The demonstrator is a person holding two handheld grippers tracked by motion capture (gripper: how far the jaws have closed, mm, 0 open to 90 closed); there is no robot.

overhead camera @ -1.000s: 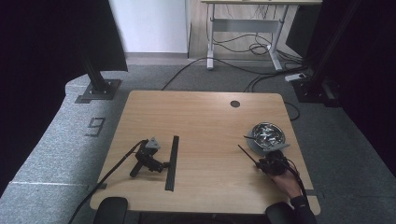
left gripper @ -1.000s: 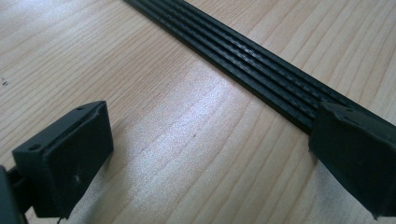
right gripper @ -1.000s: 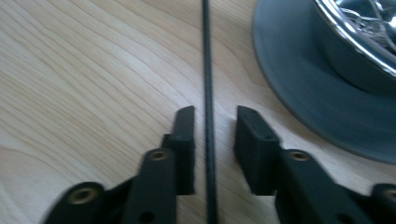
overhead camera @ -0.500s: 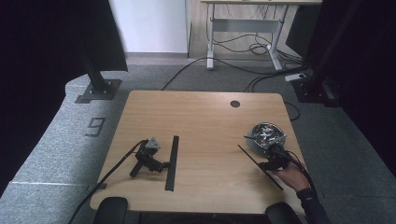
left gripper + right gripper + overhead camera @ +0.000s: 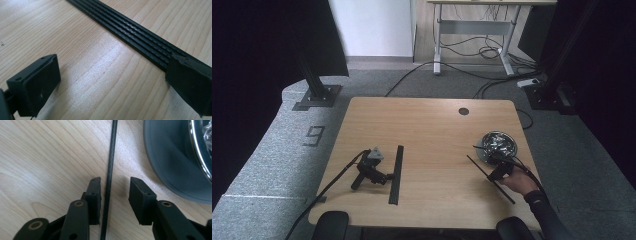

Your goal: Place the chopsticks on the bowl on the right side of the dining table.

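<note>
My left gripper lies unattended on the wooden table, jaws wide open beside a long black ribbed strip. In the left gripper view the strip runs across just past the left gripper, under its right jaw tip. A hand holds my right gripper low over a thin black rod. In the right gripper view the rod passes between the jaws of the right gripper, close to the left pad and clear of the right one. These jaws have just been closing.
A grey plate carrying a shiny metal bowl sits just right of the rod, near the table's right edge. A cable hole marks the far side. Cables trail off the front left edge.
The right hand has come a little farther up the table toward the bowl, with its gripper staying over the rod. The left gripper and strip have not moved.
</note>
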